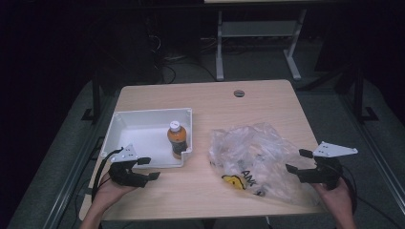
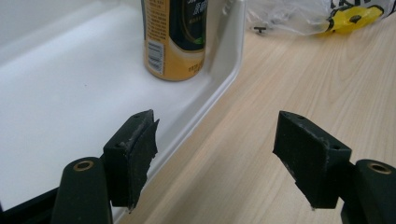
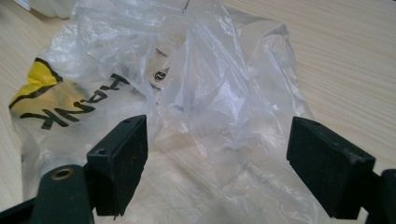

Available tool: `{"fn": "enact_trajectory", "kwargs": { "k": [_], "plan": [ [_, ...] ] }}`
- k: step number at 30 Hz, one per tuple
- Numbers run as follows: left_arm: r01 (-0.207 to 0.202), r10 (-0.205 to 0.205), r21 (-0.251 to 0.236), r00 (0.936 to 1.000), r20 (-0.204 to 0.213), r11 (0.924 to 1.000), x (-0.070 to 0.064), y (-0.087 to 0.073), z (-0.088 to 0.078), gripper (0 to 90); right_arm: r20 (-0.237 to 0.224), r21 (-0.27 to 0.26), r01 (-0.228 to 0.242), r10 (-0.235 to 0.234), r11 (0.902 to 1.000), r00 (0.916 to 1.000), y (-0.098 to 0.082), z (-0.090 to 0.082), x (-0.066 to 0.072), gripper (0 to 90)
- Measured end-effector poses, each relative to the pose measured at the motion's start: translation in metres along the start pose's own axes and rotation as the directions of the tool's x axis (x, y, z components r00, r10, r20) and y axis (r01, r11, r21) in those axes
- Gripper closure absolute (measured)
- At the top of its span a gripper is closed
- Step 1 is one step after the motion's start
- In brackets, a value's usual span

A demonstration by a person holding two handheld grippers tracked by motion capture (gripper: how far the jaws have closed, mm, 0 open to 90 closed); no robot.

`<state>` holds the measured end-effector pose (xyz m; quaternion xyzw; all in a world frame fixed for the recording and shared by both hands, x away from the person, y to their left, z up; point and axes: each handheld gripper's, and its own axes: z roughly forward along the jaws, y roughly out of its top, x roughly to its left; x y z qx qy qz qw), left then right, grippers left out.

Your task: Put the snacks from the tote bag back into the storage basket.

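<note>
The wooden table (image 1: pixel 267 102) carries all items, with a small round grommet hole (image 1: pixel 239 93) near its far edge. On its left half sits a white rectangular tray (image 1: pixel 125 131), open at the top, its near right corner just beside the left claw. On the right half lies a crumpled clear plastic bag (image 1: pixel 253 157) with a yellow patch and black lettering at its near edge; in the right gripper view the bag (image 3: pixel 210 93) spreads flat on the table, with a small dark item visible through the film but too unclear to identify. Inside the tray, against its right wall, stands an upright bottle (image 1: pixel 175 138) with a white cap and orange-and-dark label; the left gripper view shows the lower body of the bottle (image 2: pixel 175 39) resting on the tray floor (image 2: pixel 70 93). The left claw (image 1: pixel 152 168) is held at the near edge of the tray, jaws spread wide, nothing between them; in its own view, the left claw (image 2: pixel 215 154) straddles the tray's right wall, one jaw over the tray floor and the other over bare table. The right claw (image 1: pixel 299 162) is held at the near right edge of the bag, jaws likewise spread; its own view shows the right claw (image 3: pixel 217 168) with jaws on either side of the bag's film, not pressing it.
</note>
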<state>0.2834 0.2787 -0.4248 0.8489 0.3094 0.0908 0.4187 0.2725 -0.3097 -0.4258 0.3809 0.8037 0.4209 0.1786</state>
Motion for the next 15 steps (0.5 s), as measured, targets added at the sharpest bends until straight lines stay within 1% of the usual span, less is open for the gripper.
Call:
{"fn": "enact_trajectory", "kwargs": {
  "k": [4, 6, 9, 11, 15],
  "plan": [
    [-0.009, 0.009, -0.006, 0.9999, -0.011, 0.9999, -0.004, -0.003, -0.001, 28.9, 0.001, 0.002, 0.0, 0.0, 1.0, 1.0, 0.0, 0.0, 0.001, 19.6],
    [-0.005, 0.005, -0.018, 0.9999, -0.012, 0.9998, -0.005, -0.005, -0.002, 28.6, 0.0, 0.003, 0.005, -0.005, 1.0, 1.0, 0.0, 0.0, 0.002, 19.6],
    [-0.007, 0.006, -0.013, 0.9997, -0.022, 0.9999, -0.006, -0.009, -0.002, 28.0, -0.002, 0.0, 0.012, -0.012, 0.9999, 0.9999, 0.001, 0.0, 0.003, 19.6],
    [0.003, -0.004, -0.021, 0.9997, -0.022, 0.9998, -0.007, -0.012, -0.001, 27.6, -0.003, 0.004, 0.009, -0.009, 1.0, 1.0, 0.001, 0.0, 0.004, 19.6],
    [-0.007, 0.006, -0.021, 0.9997, -0.023, 0.9998, -0.01, -0.014, -0.002, 27.5, -0.008, 0.004, 0.014, -0.014, 0.9999, 0.9999, 0.0, 0.0, 0.004, 19.6]
  ]
}}
